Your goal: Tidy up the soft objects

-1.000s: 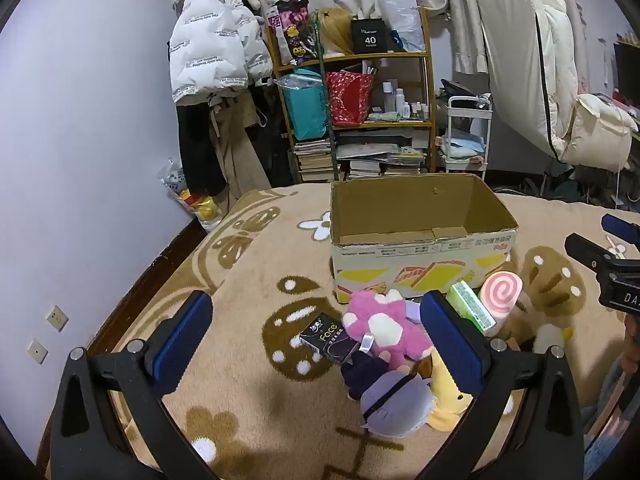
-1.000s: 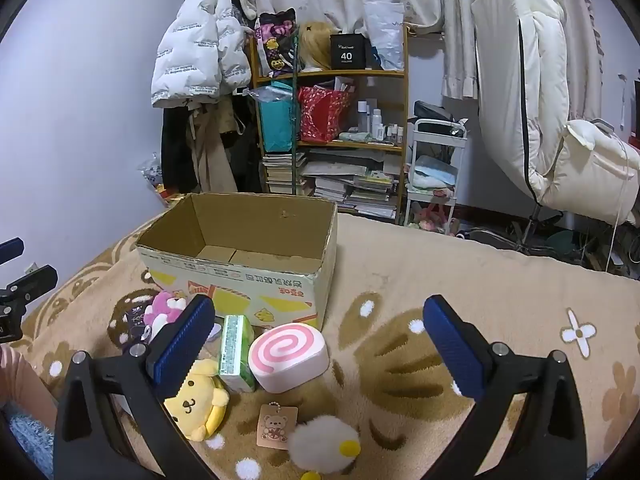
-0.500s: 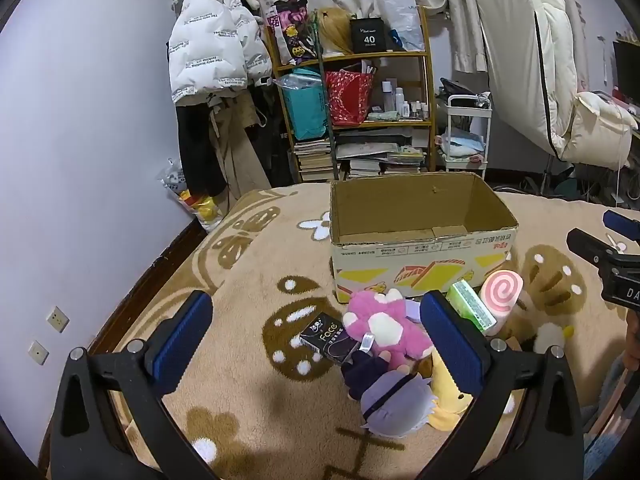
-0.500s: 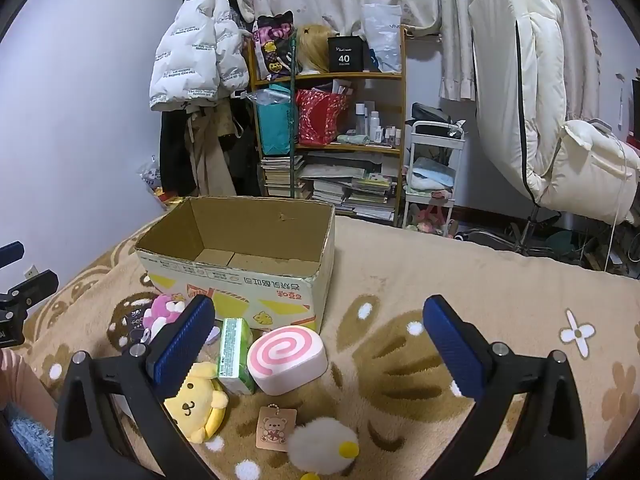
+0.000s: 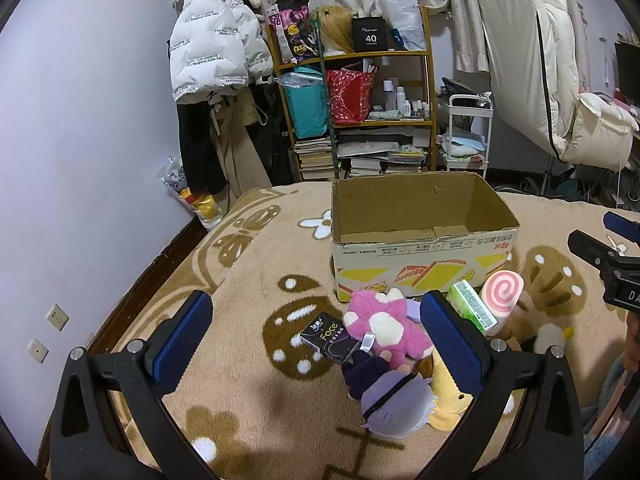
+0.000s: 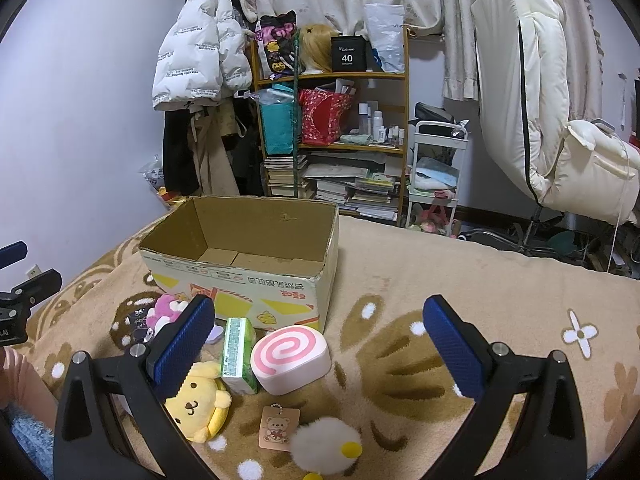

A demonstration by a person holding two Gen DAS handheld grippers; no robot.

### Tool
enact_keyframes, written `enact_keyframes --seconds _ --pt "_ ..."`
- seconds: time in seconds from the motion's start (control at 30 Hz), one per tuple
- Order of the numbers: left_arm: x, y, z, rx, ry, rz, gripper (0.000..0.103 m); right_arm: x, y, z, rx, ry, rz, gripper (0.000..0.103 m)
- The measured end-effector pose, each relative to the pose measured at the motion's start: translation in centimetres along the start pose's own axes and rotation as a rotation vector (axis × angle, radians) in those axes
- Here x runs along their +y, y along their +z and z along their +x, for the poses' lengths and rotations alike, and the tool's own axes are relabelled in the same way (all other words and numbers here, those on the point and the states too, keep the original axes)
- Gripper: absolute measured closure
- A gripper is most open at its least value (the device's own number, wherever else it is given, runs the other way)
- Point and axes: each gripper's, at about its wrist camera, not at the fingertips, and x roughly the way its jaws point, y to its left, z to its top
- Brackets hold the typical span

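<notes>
Both tongs released; fuzzy pink plush beside corrugated box, perhaps touching.

cluttered shelf, white jacket

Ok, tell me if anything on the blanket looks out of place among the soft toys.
Two things do. The black "Face" packet beside the pink plush and the green packet leaning against the pink swirl cushion look like packaged goods, not plush. The cardboard box looks empty, with a ragged top edge.
</notes>
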Motion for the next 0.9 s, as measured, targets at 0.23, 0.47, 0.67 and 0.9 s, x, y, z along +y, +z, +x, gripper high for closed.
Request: enact_keyframes --seconds 0.23,0.47,0.67,0.9 --pt "0.12 -0.05 0.27 0.003 0.000 -0.002 0.000 -0.01 0.04 -0.02 0.001 0.004 0.000 0.000" --pt "0.13 -0.04 0.30 0.004 -0.001 -0.002 0.000 -0.05 0.01 0.02 0.002 0.005 0.002 0.000" --pt "0.16 -0.06 0.34 0.005 0.000 -0.002 0.000 -0.08 0.02 0.03 0.002 0.007 0.003 0.000" --pt "0.10 -0.01 0.31 0.005 0.000 0.000 0.000 -0.09 0.02 -0.01 0.001 0.009 0.005 0.000"
